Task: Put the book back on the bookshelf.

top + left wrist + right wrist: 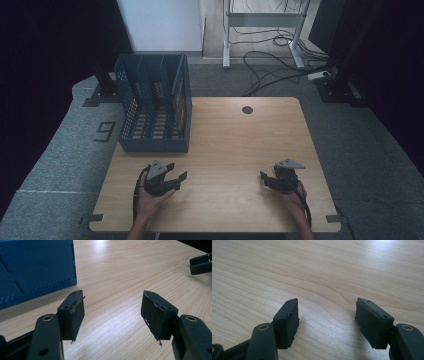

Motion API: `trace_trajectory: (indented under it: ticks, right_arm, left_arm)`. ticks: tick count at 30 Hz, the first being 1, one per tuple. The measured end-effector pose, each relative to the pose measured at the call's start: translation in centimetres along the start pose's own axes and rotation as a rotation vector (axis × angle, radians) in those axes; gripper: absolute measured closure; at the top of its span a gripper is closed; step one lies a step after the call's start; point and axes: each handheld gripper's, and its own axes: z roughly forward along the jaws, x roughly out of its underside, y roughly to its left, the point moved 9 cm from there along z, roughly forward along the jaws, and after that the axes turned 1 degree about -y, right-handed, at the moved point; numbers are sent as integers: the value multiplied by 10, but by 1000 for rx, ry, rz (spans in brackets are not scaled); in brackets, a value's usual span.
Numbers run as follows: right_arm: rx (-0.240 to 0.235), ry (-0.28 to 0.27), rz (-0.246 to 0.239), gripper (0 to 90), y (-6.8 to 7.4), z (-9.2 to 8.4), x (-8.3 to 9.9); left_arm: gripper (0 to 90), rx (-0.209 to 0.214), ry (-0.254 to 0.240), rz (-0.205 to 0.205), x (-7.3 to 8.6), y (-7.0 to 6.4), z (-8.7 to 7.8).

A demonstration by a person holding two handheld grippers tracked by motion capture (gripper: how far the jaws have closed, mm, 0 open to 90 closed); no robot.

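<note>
Your two claws, left claw (176, 176) and right claw (265, 179), rested spread and empty on the tabletop (235, 145) near one blue crate (155, 102).

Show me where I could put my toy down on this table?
The light wooden table is bare between the left claw and right claw, and across its right half up to the small round hole. The far left corner is crowded by the blue slotted plastic crate.

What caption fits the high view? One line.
Two hand-held tools, left tool and right tool, open beside a blue basket on the table.
</note>
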Motion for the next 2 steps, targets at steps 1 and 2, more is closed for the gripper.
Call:
trace_trajectory:
  ticks: [1,2]
  right_arm:
    - [1,0,-1,344,0,0,0]
    - [2,0,-3,344,0,0,0]
  left_arm:
    - [352,0,2,1,0,0,0]
    - [352,0,3,1,1,0,0]
